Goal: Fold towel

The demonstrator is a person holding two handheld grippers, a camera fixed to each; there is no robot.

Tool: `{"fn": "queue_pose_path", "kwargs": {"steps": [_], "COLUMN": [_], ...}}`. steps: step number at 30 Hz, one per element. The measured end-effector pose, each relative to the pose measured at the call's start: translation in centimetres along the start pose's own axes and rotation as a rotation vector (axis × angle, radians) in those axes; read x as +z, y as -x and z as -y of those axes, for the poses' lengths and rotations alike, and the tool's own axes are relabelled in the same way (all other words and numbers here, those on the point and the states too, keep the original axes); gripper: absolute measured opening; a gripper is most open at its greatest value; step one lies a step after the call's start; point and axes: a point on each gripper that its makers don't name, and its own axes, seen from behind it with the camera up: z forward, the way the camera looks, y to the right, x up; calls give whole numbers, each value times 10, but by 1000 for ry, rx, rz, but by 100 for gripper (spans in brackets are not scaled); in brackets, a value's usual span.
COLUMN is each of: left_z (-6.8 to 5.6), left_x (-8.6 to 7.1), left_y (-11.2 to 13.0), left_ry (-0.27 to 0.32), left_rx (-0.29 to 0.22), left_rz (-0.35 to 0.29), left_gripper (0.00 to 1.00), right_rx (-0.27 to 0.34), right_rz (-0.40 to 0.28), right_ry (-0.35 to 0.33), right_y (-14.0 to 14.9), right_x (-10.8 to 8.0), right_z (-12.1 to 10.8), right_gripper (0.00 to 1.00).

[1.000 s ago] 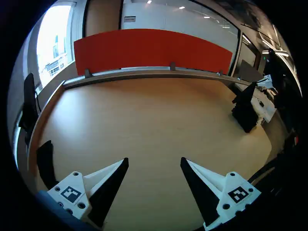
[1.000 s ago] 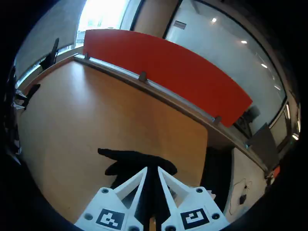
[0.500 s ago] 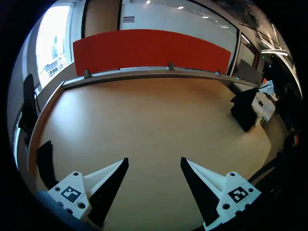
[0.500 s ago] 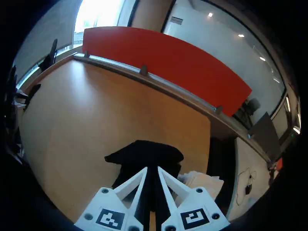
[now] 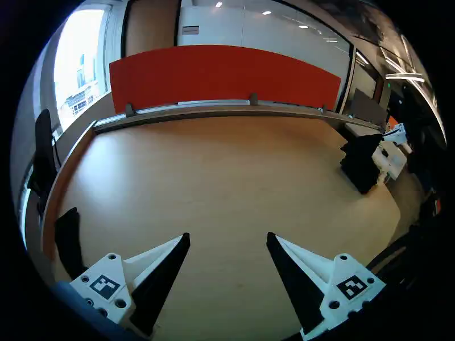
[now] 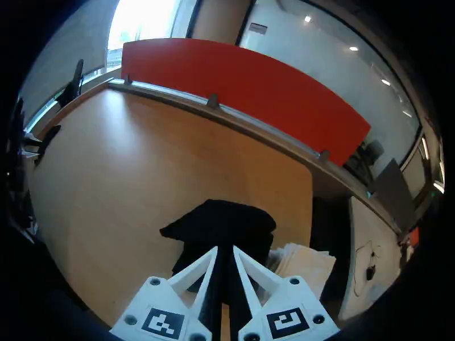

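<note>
Pale wooden desk [image 5: 227, 170], red divider [image 5: 227, 74] behind, left tool [image 5: 226, 234] wide, right tool [image 6: 224, 248] pinching black towel [image 6: 224, 219].

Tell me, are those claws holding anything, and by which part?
The right gripper pinches the black towel by its near end; which corner or edge cannot be told. The left gripper is open, holding nothing.
</note>
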Motion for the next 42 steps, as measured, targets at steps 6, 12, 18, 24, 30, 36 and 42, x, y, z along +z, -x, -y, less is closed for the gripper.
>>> {"fn": "queue_pose_path", "kwargs": {"steps": [6, 12, 18, 24, 30, 36, 42], "left_z": [2, 5, 6, 6, 5, 4, 5], "left_x": [-2, -3, -3, -2, 0, 1, 1], "left_y": [0, 1, 0, -1, -2, -2, -2], "left_ry": [-2, -7, -11, -15, -19, -25, -33], "left_rx": [-3, 1, 8, 14, 19, 23, 29], "left_rz": [-2, 0, 4, 9, 14, 21, 26], "left_gripper": [100, 100, 100, 100, 100, 100, 100], "right_rx": [29, 68, 116, 147, 169, 202, 230], "right_rz": [28, 75, 121, 158, 190, 212, 236], "right_ry": [11, 35, 46, 52, 59, 68, 74], "right_y": [20, 47, 73, 93, 110, 124, 138], "right_x": [0, 3, 9, 16, 21, 28, 35], "right_z": [-3, -12, -20, -25, -30, -35, -38], "right_gripper": [5, 5, 4, 4, 4, 4, 4]}}
